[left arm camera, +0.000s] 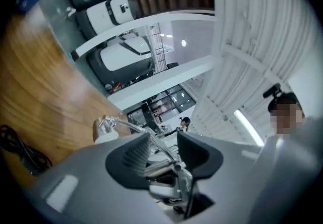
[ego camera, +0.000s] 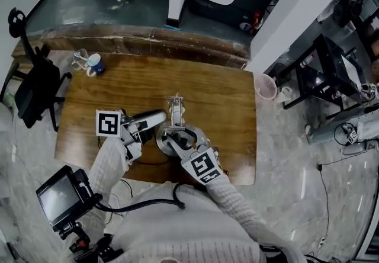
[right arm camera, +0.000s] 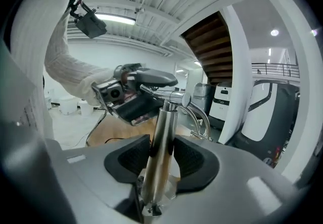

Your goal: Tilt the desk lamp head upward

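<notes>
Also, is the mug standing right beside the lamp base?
No, the mug stands at the far left corner of the table, well apart from the lamp base.

The lamp pole (right arm camera: 159, 150) is polished, mirror-glossy metal, and the surface (ego camera: 225, 102) under it is brown wood with visible grain and a soft sheen. The right gripper (right arm camera: 160, 160) has a smooth matt grey plastic shell and ribbed matt black fingers (right arm camera: 127, 161); the sleeve (right arm camera: 65, 61) is white knitted cloth.
</notes>
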Available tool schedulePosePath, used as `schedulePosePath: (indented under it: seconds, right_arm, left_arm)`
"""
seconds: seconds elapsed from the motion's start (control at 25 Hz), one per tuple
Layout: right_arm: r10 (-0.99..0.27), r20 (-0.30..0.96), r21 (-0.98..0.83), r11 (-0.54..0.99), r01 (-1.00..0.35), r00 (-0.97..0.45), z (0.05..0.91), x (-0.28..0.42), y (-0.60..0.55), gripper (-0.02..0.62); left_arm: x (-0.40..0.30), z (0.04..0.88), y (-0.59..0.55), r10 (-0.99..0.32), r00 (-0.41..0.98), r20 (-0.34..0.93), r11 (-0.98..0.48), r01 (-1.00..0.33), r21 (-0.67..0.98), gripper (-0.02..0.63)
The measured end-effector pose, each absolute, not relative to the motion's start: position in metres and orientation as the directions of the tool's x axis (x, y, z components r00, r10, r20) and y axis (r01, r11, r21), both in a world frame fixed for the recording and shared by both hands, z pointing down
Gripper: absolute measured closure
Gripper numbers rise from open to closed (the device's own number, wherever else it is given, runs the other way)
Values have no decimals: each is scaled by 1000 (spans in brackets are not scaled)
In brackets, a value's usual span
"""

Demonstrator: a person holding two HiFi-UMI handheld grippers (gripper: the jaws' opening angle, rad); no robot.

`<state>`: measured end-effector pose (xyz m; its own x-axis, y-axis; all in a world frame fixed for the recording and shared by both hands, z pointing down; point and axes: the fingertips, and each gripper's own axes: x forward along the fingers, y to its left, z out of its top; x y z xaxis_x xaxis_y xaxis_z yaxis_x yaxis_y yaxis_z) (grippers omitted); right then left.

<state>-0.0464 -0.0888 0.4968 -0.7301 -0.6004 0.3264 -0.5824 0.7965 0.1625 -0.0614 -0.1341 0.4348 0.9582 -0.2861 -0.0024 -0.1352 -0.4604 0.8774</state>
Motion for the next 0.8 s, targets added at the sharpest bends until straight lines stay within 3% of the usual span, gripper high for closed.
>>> schedulePosePath:
  seconds: [0.2,0.36,0.8]
  right_arm:
    - [-592,328,223,806,-549,-736,492,-49,-82,443]
    - [-597,321,233,802,-549,-735,498,-46,-92,442]
    - [-573,294,176,819,-546,-765,493,-48,-83,449]
  left_arm:
    - [-49,460,-150,-200,980,-14,-313,-51,948,448]
    - [-31,474,-176,-176,980,-96,-195,61,979,448]
    - [-15,481,-182,-111,967,-228,-66,222,973,396]
